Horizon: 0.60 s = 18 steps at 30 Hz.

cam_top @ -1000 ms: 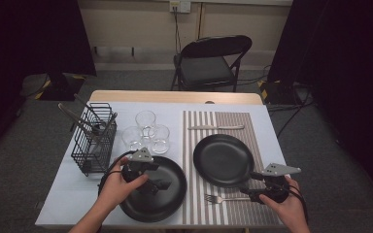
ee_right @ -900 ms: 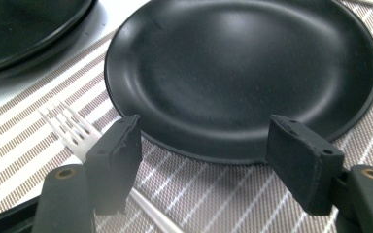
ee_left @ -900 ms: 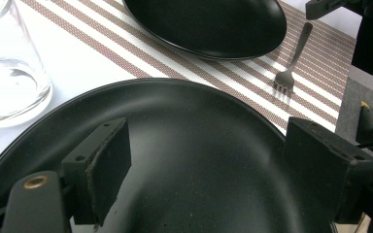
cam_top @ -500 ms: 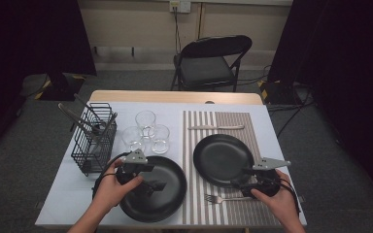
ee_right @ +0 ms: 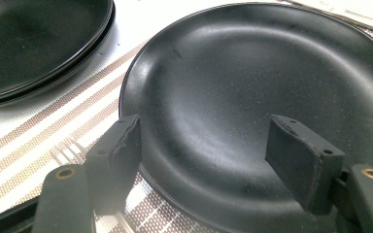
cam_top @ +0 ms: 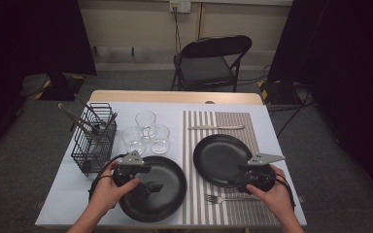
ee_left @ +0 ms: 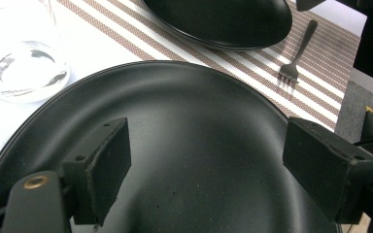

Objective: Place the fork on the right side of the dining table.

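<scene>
High view: the left claw (cam_top: 148, 187), at lower left of the frame, hangs over the near plate (cam_top: 170, 167), which lies on the white part of the surface (cam_top: 272, 121). In the left gripper view its jaws stand wide apart above the plate's (ee_left: 189, 121) dark basin, with nothing between them. The right claw (cam_top: 237, 178), at lower right, sits at the near edge of the far plate (cam_top: 218, 155), which rests on the striped mat (cam_top: 233, 213). In the right gripper view its jaws are likewise spread, over that plate's (ee_right: 272, 73) near rim, gripping nothing. A fork (cam_top: 218, 198) lies on the mat just below the far plate; a knife (cam_top: 216, 127) lies above it. Three glasses (cam_top: 145, 119) and a wire basket (cam_top: 94, 141) occupy the centre left.
</scene>
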Motion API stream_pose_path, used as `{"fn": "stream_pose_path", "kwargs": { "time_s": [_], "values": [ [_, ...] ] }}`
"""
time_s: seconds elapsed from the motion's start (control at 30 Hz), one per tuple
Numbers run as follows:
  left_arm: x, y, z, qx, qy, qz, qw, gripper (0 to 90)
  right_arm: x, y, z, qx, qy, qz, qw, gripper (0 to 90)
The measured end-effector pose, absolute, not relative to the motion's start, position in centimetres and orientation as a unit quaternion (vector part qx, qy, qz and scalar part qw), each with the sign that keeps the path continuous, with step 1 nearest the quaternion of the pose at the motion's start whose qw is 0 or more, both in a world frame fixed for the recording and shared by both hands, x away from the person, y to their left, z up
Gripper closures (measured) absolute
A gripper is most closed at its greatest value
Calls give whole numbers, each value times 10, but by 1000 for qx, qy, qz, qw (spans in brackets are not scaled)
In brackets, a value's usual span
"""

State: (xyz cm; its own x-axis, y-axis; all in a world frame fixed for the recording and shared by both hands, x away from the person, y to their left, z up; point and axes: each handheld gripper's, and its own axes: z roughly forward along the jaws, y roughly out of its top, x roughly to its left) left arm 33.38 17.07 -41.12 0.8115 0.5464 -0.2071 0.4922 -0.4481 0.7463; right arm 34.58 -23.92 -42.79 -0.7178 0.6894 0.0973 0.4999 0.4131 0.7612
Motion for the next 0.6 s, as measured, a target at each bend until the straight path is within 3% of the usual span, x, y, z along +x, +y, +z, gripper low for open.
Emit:
{"fn": "stream_pose_path", "kwargs": {
  "time_s": [0.6],
  "values": [
    [338, 175, -410, 848, 306, 32, 431, 173, 361, -224, -422, 345, 839, 406, 107, 282]
  ]
}}
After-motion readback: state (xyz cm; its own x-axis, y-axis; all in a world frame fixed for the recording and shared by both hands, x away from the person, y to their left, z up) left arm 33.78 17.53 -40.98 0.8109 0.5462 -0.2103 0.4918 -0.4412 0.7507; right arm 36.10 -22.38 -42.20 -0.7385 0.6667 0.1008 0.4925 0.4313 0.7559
